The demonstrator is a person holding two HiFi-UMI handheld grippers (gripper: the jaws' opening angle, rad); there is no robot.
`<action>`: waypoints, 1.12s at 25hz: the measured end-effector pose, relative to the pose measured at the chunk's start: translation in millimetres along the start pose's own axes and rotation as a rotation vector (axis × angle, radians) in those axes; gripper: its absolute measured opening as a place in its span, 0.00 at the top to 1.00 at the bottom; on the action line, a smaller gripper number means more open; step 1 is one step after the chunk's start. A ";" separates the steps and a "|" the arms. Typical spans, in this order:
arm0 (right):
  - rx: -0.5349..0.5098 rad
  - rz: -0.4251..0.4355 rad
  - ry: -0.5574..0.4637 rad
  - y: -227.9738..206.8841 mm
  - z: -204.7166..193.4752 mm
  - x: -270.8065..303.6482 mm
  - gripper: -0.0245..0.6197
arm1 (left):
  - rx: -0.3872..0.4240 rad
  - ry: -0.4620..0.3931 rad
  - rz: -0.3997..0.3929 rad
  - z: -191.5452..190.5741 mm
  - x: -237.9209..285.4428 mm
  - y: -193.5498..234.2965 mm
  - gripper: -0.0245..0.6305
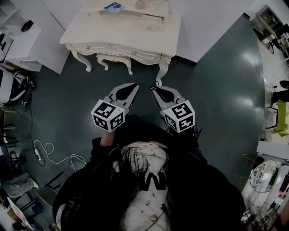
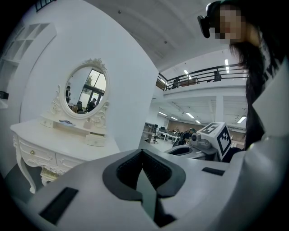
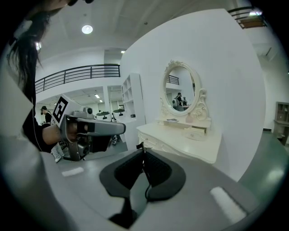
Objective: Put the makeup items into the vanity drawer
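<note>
A cream vanity table point(image 1: 149, 38) with carved legs stands against the white wall ahead of me. Its drawers point(image 1: 131, 53) look closed. A blue-and-white item point(image 1: 113, 6) and a pinkish one point(image 1: 140, 4) lie on its raised back shelf. My left gripper point(image 1: 135, 84) and right gripper point(image 1: 151, 88) hover side by side over the dark floor, short of the vanity, both shut and empty. The left gripper view shows the vanity point(image 2: 63, 140) and its oval mirror point(image 2: 86, 92) to the left; the right gripper view has the vanity point(image 3: 185, 137) and mirror point(image 3: 180, 94) at right.
A white shelf unit point(image 1: 20, 43) stands left of the vanity. Cables and a power strip point(image 1: 38, 154) lie on the floor at left, with clutter along the left edge. More furniture and a chair point(image 1: 282, 118) sit at the right edge. The person's body point(image 1: 149, 189) fills the bottom.
</note>
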State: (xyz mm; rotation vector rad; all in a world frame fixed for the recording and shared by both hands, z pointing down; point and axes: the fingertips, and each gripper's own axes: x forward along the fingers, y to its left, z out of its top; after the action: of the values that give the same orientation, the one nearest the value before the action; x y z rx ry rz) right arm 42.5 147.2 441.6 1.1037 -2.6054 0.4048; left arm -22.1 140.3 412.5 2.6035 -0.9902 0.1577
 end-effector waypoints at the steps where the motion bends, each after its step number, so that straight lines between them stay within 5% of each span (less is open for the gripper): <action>1: 0.005 0.001 -0.001 -1.7 -2.7 -2.6 0.92 | -0.003 0.005 -0.003 -2.4 3.0 -3.1 0.96; 14: 0.056 0.015 -0.016 -32.8 -7.1 7.6 0.92 | 0.006 0.075 -0.008 -6.6 35.3 -0.9 0.96; 28: 0.075 -0.015 0.009 -117.8 33.7 107.1 0.92 | -0.007 0.093 -0.040 32.7 111.5 106.2 0.96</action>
State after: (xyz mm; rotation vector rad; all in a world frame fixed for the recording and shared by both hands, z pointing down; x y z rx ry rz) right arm 51.9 -13.4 466.4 1.1418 -2.5923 0.5065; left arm -9.5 -14.7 437.1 2.5819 -0.9046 0.2626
